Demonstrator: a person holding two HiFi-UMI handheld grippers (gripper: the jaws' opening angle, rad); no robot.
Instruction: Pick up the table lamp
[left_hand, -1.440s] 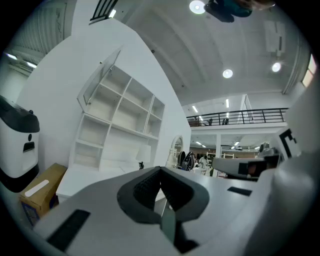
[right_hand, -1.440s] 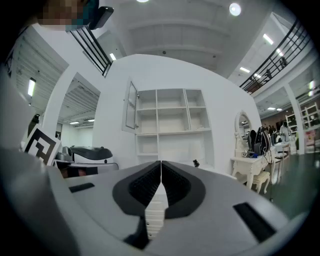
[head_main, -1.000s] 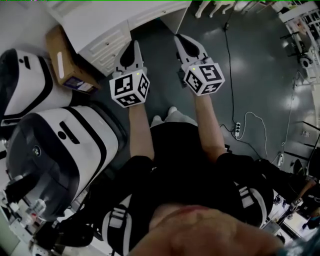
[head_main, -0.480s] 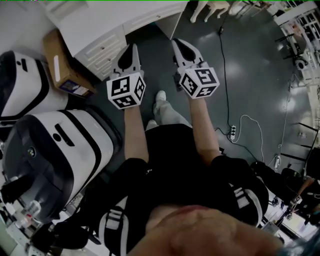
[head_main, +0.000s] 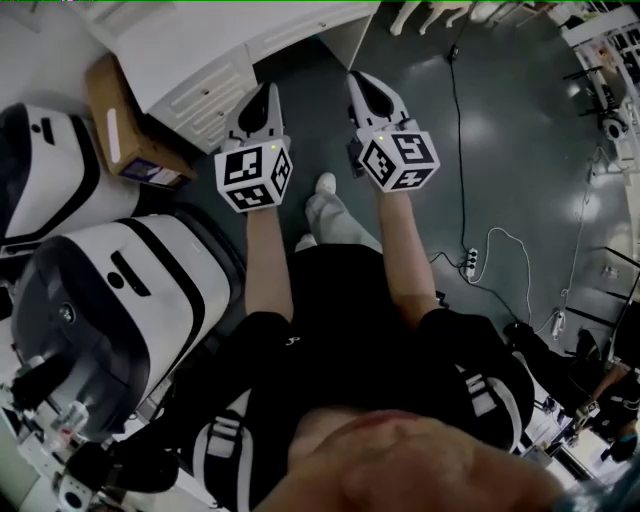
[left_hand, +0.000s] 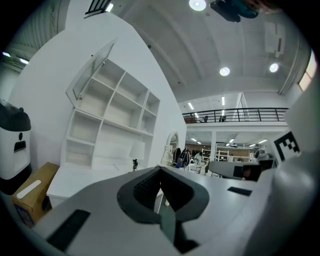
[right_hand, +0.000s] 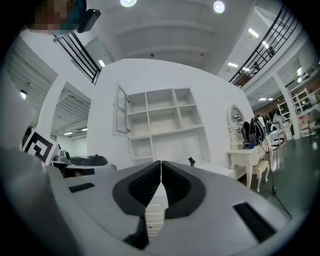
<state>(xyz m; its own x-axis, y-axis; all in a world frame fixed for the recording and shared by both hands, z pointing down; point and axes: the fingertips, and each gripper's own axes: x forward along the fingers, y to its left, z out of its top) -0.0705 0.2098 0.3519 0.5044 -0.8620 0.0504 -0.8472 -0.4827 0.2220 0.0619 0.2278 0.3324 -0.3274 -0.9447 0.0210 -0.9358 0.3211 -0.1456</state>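
- The left gripper (left_hand: 161, 172) is pointing level with its two jaws meeting at the tips and nothing between them.
- The right gripper (right_hand: 161, 165) is doing the same: its jaws are pressing together along a thin upright seam, with nothing in them.
- What I am taking for the table lamp (left_hand: 136, 152) is showing as a pale shade over a small dark base. It is too small to be certain.
- It is standing on the white desk (left_hand: 85, 172) under the open shelf unit (left_hand: 112, 117), well ahead of both grippers.
- In the left gripper view it is sitting just left of the jaw tips and a little above them.
- In the right gripper view only the dark base (right_hand: 191, 161) is reading clearly, just right of the seam.
- So the lamp is lying roughly ahead of the gap between the two grippers, not squarely in front of either one.
- From the head view the grippers are being held side by side. The desk edge (head_main: 215, 90) is lying on the left gripper's side, so I am judging that one slightly better placed.
- The lamp's long axis is standing upright while both tongs are lying level. Either pair would need to spread first, then close sideways across the stem below the shade.
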